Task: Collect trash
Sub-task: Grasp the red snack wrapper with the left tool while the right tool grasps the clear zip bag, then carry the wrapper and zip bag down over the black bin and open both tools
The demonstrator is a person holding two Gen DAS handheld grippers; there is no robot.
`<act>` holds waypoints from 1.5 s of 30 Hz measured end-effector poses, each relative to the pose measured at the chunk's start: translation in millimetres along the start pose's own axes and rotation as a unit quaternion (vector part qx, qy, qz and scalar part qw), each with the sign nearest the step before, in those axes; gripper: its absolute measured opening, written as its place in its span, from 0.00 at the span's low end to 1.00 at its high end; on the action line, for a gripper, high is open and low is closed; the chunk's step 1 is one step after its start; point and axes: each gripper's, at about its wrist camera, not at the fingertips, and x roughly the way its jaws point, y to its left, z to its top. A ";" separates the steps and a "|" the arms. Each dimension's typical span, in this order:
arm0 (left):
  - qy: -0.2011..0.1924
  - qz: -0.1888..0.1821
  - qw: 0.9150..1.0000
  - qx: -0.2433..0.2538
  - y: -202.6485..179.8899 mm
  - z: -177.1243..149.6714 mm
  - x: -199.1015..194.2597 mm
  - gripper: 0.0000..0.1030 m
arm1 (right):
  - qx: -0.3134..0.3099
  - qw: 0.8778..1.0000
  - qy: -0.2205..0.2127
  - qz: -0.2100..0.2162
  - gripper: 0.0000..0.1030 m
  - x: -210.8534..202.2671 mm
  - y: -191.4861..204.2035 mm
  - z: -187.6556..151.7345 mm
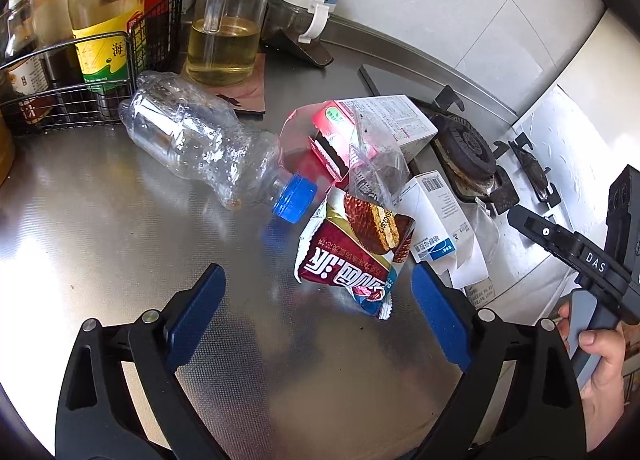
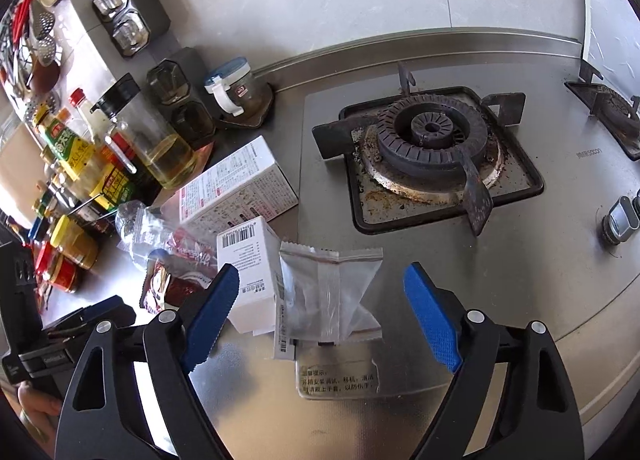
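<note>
Left hand-held gripper (image 1: 318, 300) open; snack wrapper (image 1: 352, 256) between fingers.

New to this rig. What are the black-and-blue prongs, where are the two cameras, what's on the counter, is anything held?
The prongs are the fingers of two hand-held grippers; a person carries one in each hand, with no robot arm. Each picture comes from a fisheye camera looking along one tool's fingers.

Left view: the left hand-held gripper is open over a snack wrapper, beside a crushed plastic bottle.

Right view: the right hand-held gripper is open over a clear plastic bag and a small white box, near the gas burner.

The trash lies on a steel counter. Nothing is held.
</note>
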 end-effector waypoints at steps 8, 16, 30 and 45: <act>0.021 -0.016 1.000 0.005 -2.3 3.1 22.2 0.74 | 0.016 0.999 0.029 0.001 0.72 23.3 -8.6 -3.1; 0.029 -0.029 0.999 0.022 -9.2 3.7 30.7 0.48 | 0.015 0.998 0.051 0.015 0.45 33.8 -6.9 -9.1; 0.016 -0.026 0.999 0.041 -18.0 -6.2 11.7 0.19 | -0.006 1.000 0.020 0.009 0.24 12.3 -2.9 -12.9; -0.032 -0.020 0.998 0.046 -42.9 -45.6 -55.8 0.09 | -0.026 0.999 -0.015 0.020 0.24 -61.4 1.4 -41.4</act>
